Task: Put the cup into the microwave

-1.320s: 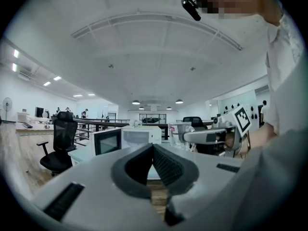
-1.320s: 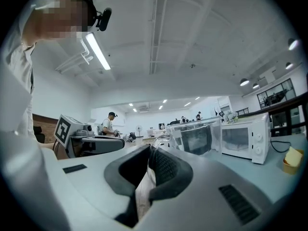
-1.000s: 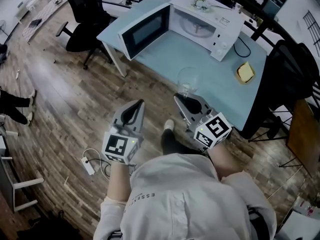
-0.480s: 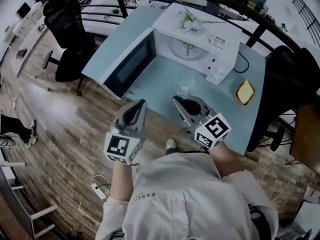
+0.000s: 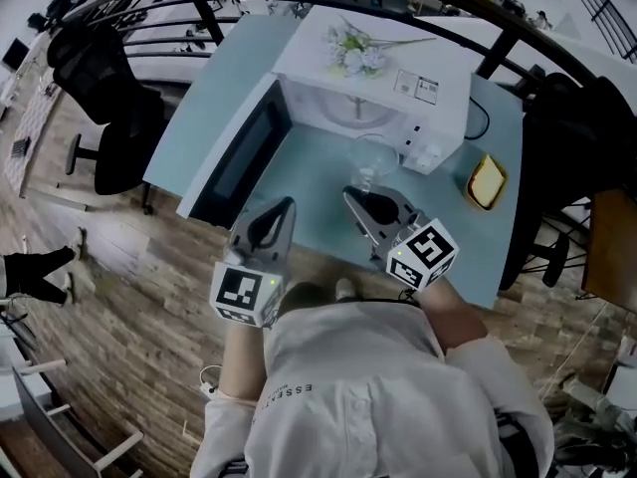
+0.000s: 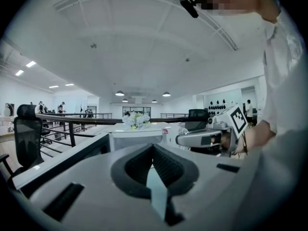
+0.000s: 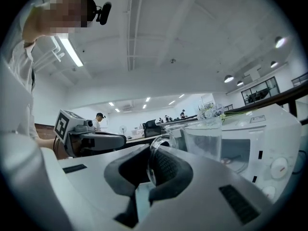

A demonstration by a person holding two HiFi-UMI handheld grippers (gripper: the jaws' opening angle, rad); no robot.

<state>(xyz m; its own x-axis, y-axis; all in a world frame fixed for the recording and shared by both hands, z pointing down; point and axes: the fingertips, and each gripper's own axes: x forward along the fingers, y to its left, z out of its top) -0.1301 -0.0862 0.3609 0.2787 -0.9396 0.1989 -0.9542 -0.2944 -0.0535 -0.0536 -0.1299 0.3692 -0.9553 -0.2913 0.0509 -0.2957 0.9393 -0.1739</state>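
- The cup (image 5: pixel 374 155), pinched by its handle in the clamped right gripper (image 5: pixel 358 195), is now brought closer, just before the open microwave (image 5: pixel 398 63).
- The left gripper (image 5: pixel 282 207) is held with jaws together, empty.
- Insertion is judged next.

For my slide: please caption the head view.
Right gripper holds a glass cup by its handle before the open microwave.

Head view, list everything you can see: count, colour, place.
Table: one, light blue, centre.
Microwave: one, white, on table, door open.
Flowers: one bunch, white, atop microwave.
Cup: one, clear, before microwave opening.
Yellow object: one, on table's right side.
Chair: one, black, left of table.
Left gripper: one, grey, shut, empty, near table edge.
Right gripper: one, grey, shut on cup's handle.
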